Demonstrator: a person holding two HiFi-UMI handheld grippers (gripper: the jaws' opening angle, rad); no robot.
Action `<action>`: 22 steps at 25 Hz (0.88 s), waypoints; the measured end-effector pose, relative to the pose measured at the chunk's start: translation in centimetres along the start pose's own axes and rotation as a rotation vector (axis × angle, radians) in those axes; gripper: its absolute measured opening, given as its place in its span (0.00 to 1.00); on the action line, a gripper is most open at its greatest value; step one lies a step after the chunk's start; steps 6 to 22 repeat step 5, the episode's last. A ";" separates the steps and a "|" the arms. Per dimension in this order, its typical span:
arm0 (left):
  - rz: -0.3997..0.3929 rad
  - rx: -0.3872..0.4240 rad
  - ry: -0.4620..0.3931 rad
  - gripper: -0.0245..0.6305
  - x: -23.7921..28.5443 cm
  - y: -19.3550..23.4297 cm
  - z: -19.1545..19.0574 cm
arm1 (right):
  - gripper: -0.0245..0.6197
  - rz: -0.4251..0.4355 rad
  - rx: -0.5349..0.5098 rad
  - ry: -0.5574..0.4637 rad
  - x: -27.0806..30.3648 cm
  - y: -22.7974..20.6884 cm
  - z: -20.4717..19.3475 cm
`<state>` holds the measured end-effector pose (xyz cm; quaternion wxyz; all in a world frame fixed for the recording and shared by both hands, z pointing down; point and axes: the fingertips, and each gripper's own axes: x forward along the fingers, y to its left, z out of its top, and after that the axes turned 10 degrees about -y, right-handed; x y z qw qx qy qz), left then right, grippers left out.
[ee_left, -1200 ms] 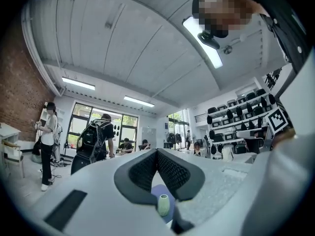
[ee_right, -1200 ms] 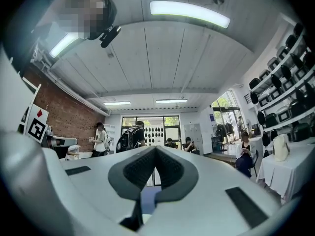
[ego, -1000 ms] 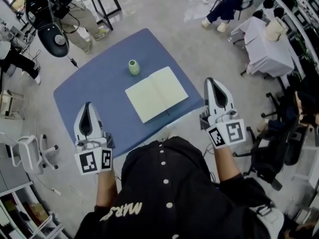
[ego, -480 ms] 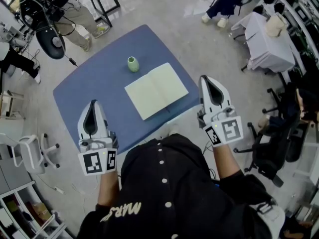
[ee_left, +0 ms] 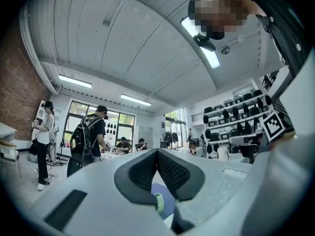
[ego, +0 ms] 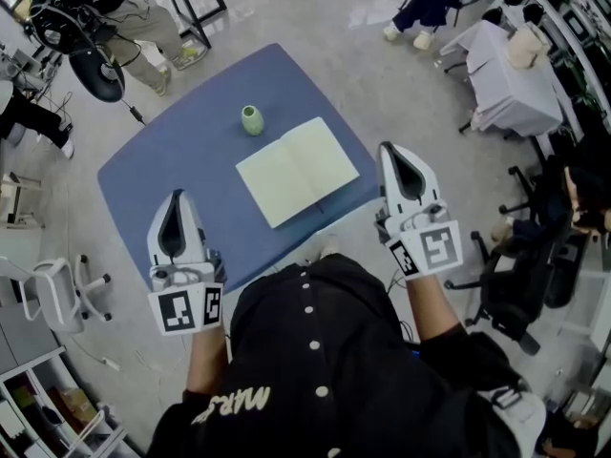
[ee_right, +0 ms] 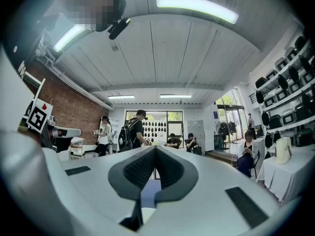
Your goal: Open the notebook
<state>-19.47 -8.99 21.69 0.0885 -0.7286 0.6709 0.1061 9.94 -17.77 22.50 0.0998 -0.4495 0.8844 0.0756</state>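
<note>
The notebook lies open on the blue table, showing two blank pale-yellow pages. My left gripper hovers over the table's near-left edge, well to the left of the notebook. In the left gripper view its jaws meet with nothing between them. My right gripper floats just off the table's right corner, close to the notebook's right edge. Its jaws are also shut and empty. Both grippers point level, away from my body.
A small green vase stands on the table beyond the notebook and shows low between the left jaws. A white-draped table is at the right, with office chairs beside it. People stand and sit around the room.
</note>
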 end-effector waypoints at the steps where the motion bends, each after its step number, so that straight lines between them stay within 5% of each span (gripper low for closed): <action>1: -0.001 -0.001 -0.001 0.04 0.1 -0.1 0.0 | 0.04 0.000 -0.001 0.000 0.0 -0.1 0.0; 22: -0.006 -0.005 -0.003 0.04 0.4 -0.1 -0.1 | 0.04 -0.005 -0.002 0.003 0.2 -0.2 0.0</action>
